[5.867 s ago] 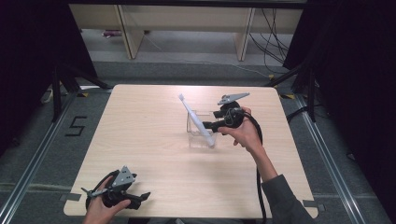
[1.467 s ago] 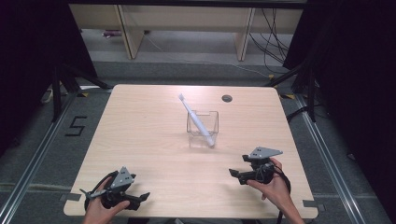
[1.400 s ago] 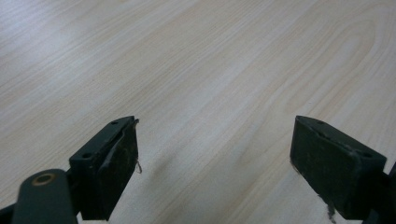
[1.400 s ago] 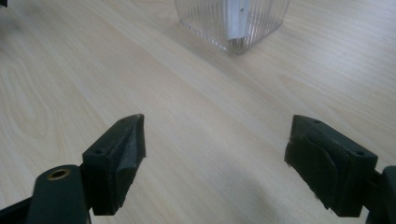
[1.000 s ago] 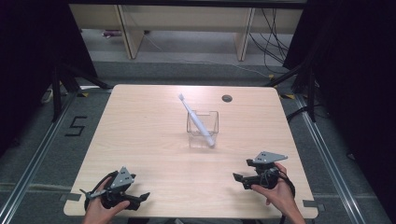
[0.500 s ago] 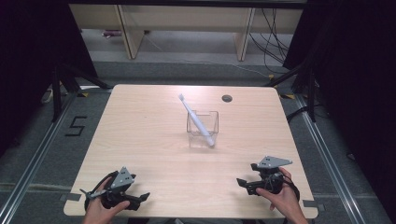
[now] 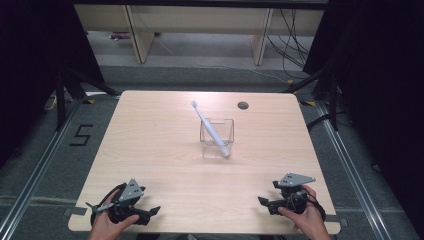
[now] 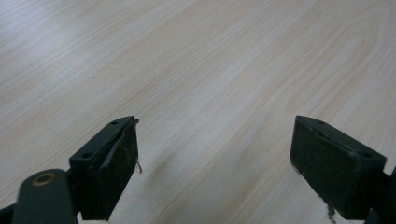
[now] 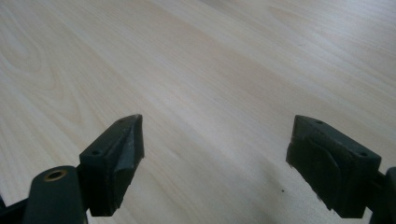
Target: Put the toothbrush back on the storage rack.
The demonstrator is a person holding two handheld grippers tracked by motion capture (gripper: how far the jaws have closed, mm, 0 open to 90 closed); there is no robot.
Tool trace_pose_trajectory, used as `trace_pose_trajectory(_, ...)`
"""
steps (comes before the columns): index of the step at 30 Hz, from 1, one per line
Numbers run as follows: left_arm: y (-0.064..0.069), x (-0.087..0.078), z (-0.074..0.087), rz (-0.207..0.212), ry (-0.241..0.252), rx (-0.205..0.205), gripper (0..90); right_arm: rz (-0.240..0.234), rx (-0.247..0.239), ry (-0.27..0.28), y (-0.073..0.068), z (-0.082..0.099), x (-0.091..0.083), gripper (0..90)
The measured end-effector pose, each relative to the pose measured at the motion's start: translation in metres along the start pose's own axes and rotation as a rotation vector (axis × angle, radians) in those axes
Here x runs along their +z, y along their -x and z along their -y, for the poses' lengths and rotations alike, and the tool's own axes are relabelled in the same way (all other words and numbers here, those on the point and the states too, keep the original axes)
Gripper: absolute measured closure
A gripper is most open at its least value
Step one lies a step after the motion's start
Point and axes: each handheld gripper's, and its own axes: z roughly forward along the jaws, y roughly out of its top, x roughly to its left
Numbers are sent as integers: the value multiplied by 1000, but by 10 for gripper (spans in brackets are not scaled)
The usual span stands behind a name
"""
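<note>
A clear square cup point(image 7: 217, 138) stands near the middle of the wooden table point(image 7: 160, 130). A pale grey toothbrush point(image 7: 210, 128) leans in it, head up toward the far left. My left gripper point(image 7: 150, 212) rests at the table's front left corner, held by a hand, its jaws wide apart over bare wood point(image 8: 215, 154). My right gripper point(image 7: 265, 202) sits at the front right, also in a hand, jaws spread with nothing between them point(image 9: 215, 154). Both are far from the cup.
A small dark round grommet point(image 7: 243, 105) is set in the table near the far edge. Metal rails run along both sides of the table, and shelving legs and cables stand beyond the far edge. A "5" mark point(image 7: 82, 135) is on the floor at left.
The right gripper left the cup, where the toothbrush stays, and drew back to the front right corner, still sliding nearer the edge in the last second. The left gripper has not moved.
</note>
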Motion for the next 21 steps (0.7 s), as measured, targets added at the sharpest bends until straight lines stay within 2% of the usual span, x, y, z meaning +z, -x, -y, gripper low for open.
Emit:
trace_pose_trajectory(1, 1, 0, 0, 2, 8, -10, 149, 0, -39, 5, 2, 0, 0, 194)
trace_pose_trajectory(4, 1, 0, 0, 2, 5, 0, 149, 7, -17, -1, 1, 2, -2, 193)
trace_pose_trajectory(7, 0, 1, 0, -3, 4, 3, 149, 6, -19, -5, 0, 3, -2, 193)
trace_pose_trajectory(8, 0, 1, 0, 2, 10, -7, 149, 7, -27, -4, 0, 3, -2, 193)
trace_pose_trajectory(9, 1, 0, 0, 4, 7, -2, 150, 4, -5, -15, -2, 3, -2, 193)
trace_pose_trajectory(10, 1, 0, 0, 4, 7, -2, 149, 4, -5, -15, -2, 3, -2, 193)
trace_pose_trajectory(11, 1, 0, 0, 3, 4, 3, 149, 0, -33, -7, 0, 2, 0, 193)
trace_pose_trajectory(13, 1, 0, 0, 6, 3, 3, 149, 9, -56, -3, 0, 1, 0, 193)
trace_pose_trajectory(17, 0, 0, 0, 2, 2, 4, 149, 12, -33, -6, 0, 1, -1, 188)
trace_pose_trajectory(18, 1, 0, 0, 5, 5, 0, 149, 22, -59, -4, 1, 1, -1, 189)
trace_pose_trajectory(21, 1, 0, 0, 5, 4, 1, 149, 18, -59, -3, 0, 1, 0, 189)
